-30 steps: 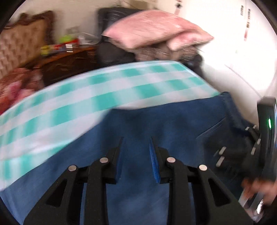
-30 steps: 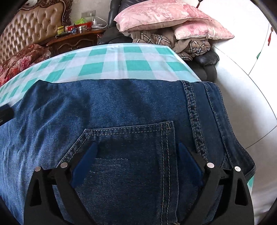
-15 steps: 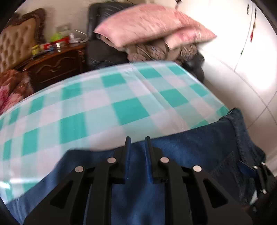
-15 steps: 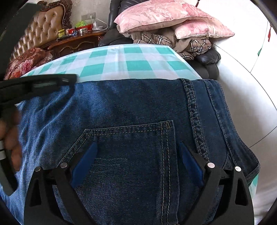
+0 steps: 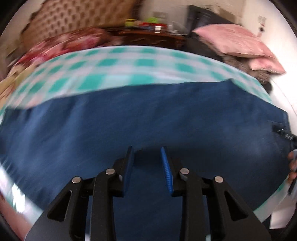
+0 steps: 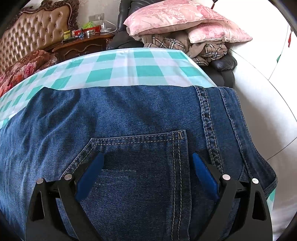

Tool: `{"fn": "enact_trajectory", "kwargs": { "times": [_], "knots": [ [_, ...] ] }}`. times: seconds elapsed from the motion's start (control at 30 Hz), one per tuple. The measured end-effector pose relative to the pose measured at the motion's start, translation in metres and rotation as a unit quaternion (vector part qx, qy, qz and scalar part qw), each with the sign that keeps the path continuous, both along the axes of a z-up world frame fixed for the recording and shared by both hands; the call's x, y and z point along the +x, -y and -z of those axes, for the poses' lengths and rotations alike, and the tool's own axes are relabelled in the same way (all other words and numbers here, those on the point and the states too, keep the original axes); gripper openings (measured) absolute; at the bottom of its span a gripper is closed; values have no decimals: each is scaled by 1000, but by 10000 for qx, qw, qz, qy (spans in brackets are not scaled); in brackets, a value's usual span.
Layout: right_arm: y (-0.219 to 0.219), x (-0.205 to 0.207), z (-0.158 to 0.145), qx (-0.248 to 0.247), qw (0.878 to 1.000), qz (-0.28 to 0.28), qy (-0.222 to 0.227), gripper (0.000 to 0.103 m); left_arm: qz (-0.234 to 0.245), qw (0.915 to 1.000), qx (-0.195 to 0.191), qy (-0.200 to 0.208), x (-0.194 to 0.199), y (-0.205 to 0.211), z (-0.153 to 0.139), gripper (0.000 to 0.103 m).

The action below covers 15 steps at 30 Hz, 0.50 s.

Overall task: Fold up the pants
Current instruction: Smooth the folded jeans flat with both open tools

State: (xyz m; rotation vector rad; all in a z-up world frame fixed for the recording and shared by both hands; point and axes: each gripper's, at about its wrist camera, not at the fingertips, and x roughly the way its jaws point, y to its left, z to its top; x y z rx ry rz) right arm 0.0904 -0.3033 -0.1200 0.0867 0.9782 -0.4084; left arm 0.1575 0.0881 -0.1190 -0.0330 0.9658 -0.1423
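Blue denim pants (image 6: 130, 115) lie spread flat on a table covered with a teal and white checked cloth (image 6: 130, 68), filling the lower two thirds of the right wrist view. A back pocket (image 6: 141, 157) with pale stitching sits at the centre of that frame, and a double-stitched seam runs down the right side toward the waistband at the lower right edge of the table. The right gripper (image 6: 148, 166) is at the bottom centre of its frame, its two blue-padded fingers spread wide apart on either side of the pocket and holding nothing; whether they touch the denim cannot be told. The left wrist view is blurred by motion. There the pants (image 5: 148, 120) stretch as a dark blue band across the middle of the frame, with the checked cloth (image 5: 120, 68) showing above them. The left gripper (image 5: 147, 163) is at the bottom centre, its fingers parted with a clear gap and nothing between them, directly over the denim. At the far right edge of this view a dark part of the other tool is just visible. In the background at the top of the frames are pink pillows (image 6: 176, 16) stacked on plaid bedding at the upper right, a dark wooden side table (image 6: 83, 45) with small items, and a tufted headboard (image 6: 31, 29) at the upper left.
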Motion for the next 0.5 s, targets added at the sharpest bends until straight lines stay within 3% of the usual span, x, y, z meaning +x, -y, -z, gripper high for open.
{"fn": "enact_trajectory", "kwargs": {
  "times": [0.07, 0.1, 0.27, 0.4, 0.5],
  "knots": [
    [1, -1, -2, -123, 9999, -24, -85, 90, -175, 9998, 23, 4, -12, -27, -1, 35],
    [4, -3, -4, -202, 9997, -34, -121, 90, -285, 9995, 100, 3, -17, -38, -1, 43],
    [16, -20, -9, -142, 9995, -213, -170, 88, -847, 9963, 163, -11, -33, -88, -2, 44],
    [21, -28, -29, 339, 9988, -316, 140, 89, -815, 9965, 190, 74, -41, -94, -7, 44],
    [30, -17, -41, 139, 9989, -333, 304, 89, -716, 9973, 149, 90, -39, -83, -7, 44]
  ]
}}
